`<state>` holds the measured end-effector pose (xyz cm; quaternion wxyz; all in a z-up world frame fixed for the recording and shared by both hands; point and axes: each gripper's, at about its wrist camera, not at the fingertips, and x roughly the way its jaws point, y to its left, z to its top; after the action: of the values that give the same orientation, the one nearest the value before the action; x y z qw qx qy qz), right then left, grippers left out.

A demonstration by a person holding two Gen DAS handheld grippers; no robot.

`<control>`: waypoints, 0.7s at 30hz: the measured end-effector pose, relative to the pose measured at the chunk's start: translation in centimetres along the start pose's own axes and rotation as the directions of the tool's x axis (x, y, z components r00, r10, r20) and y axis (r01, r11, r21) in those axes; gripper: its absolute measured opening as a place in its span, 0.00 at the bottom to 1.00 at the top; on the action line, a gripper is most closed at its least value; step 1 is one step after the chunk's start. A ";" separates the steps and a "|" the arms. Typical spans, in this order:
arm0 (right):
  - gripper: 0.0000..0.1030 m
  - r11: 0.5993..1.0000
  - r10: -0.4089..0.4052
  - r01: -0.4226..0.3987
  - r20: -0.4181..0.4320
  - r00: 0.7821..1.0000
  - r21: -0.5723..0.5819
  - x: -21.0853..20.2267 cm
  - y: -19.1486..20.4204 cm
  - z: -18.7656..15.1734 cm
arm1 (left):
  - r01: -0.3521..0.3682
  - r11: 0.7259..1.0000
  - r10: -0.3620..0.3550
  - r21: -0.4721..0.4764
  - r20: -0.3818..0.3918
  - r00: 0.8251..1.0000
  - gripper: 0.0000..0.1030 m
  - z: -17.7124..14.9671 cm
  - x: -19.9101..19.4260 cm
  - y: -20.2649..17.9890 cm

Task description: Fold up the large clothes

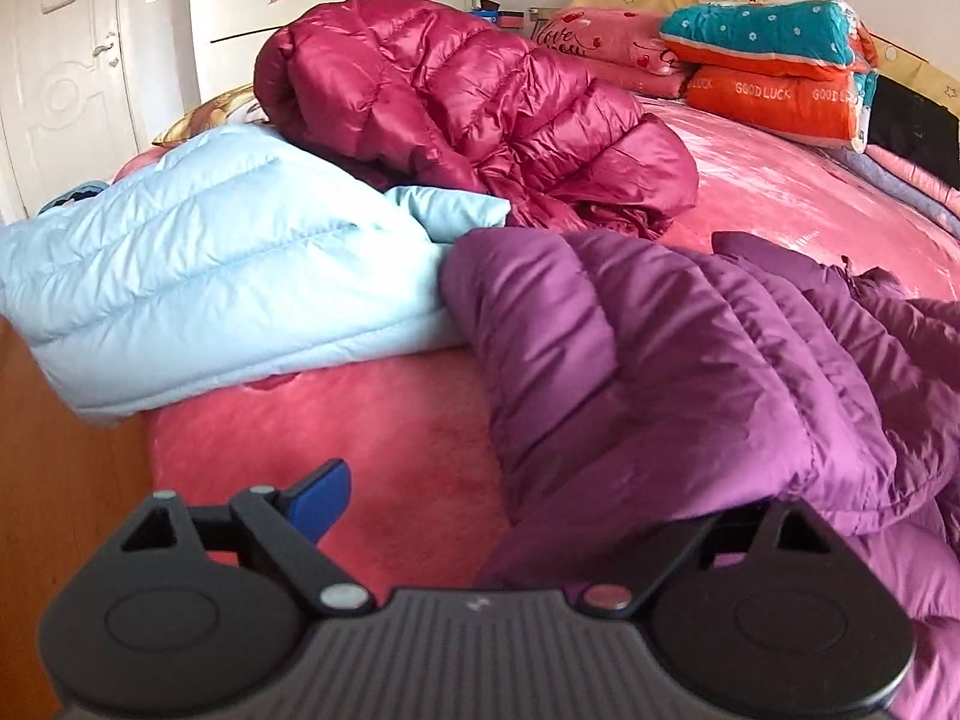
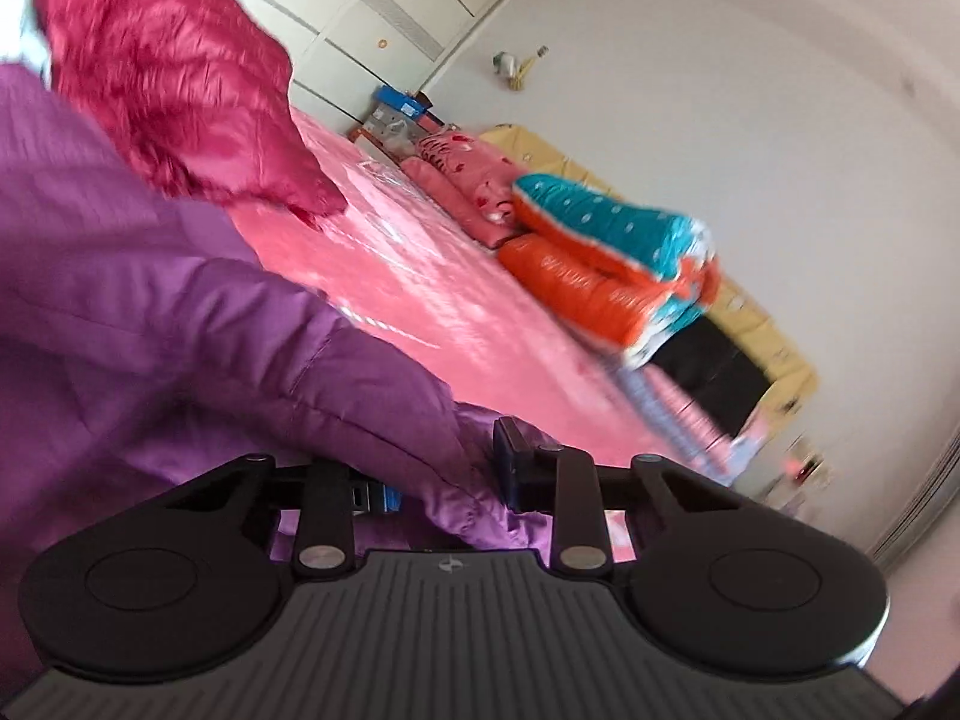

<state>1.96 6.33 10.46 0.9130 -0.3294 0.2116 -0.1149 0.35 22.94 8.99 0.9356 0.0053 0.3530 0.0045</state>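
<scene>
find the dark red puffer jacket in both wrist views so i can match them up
Left wrist view: the dark red puffer jacket lies heaped at upper centre, behind the light blue jacket and the purple jacket.
Right wrist view: it fills the upper left corner, blurred, above the purple jacket.
Shared landmark: the orange and teal folded quilt at upper right in the left view, at right of centre in the right view.

Orange folded quilt (image 1: 774, 99), far right part of bed, under teal dotted one: "GOOD LUCK" in white along its edge, printed again further right, second print cut off by wrapping. Pink pillow (image 1: 606, 39) at head of bed: dark script "Love", smaller line below unreadable. Right wrist view: all print blurred, nothing legible.
</scene>
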 end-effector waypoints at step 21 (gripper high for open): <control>0.98 0.910 0.348 -0.275 -0.209 0.914 0.309 0.9 -4.9 -2.0 | 0.119 0.981 -0.138 0.153 0.122 0.983 0.88 3.6 -7.6 -0.3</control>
<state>1.49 1.23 11.94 0.9204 -0.1439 0.3617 -0.0369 -2.93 22.54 16.73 0.9524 0.0508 0.2893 -0.0820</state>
